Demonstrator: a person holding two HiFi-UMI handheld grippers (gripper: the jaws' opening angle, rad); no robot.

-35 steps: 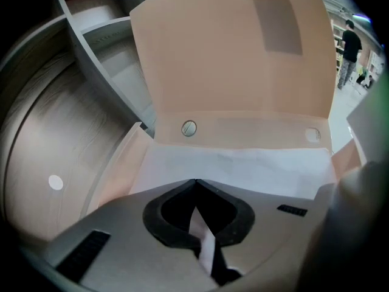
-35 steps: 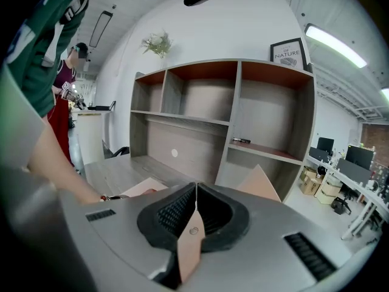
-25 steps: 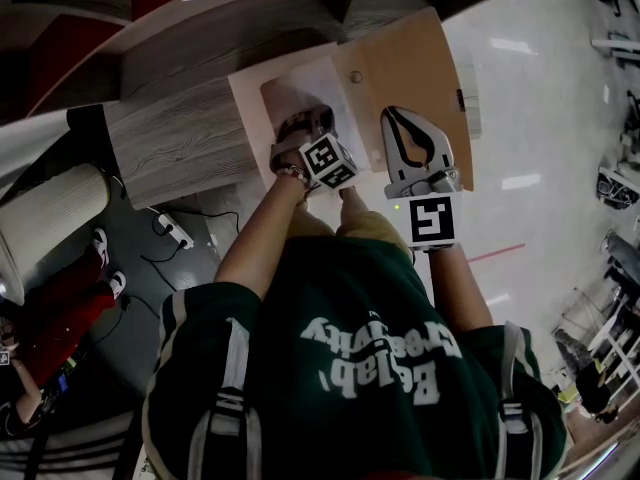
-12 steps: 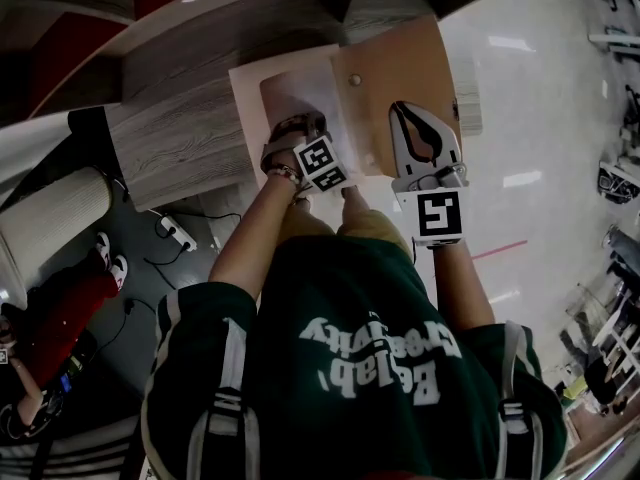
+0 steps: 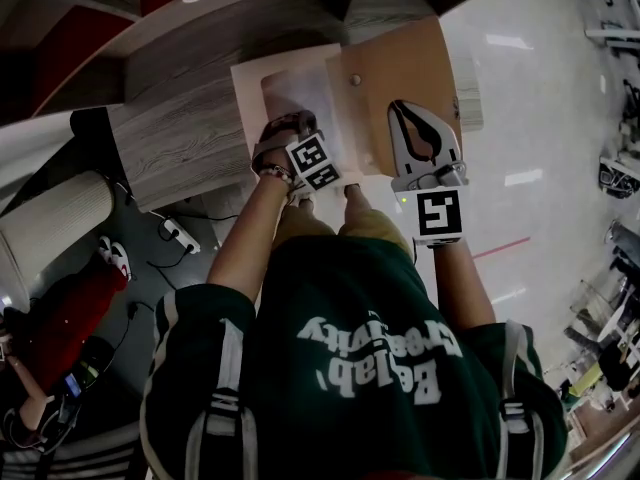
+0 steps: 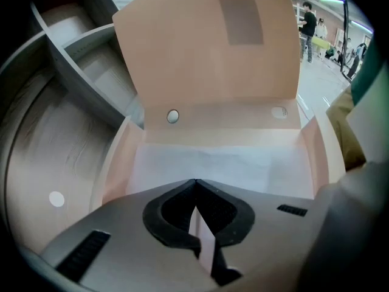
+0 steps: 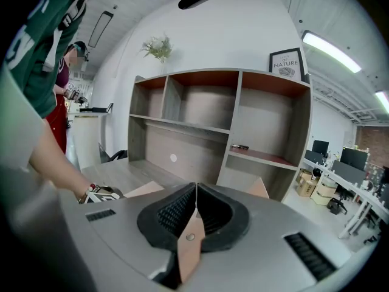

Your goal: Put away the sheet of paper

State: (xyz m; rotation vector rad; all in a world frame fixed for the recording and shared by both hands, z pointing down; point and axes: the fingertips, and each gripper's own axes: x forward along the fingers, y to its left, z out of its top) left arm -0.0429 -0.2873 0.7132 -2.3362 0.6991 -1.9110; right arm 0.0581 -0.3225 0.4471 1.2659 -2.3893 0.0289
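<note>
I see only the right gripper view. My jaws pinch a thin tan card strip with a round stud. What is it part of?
Observer: The raised flap of the tan cardboard envelope, open on the grey wooden desk.
Operator: And the left gripper?
Observer: Shut on the white sheet of paper, at its near edge.
Operator: Is the sheet inside?
Observer: Its far part lies in the envelope's open pocket.

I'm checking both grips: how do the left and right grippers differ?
The left gripper pinches the white sheet of paper and points down into the folder; the right gripper pinches the folder's tan flap and points nearly level at the shelves. Both are shut.
</note>
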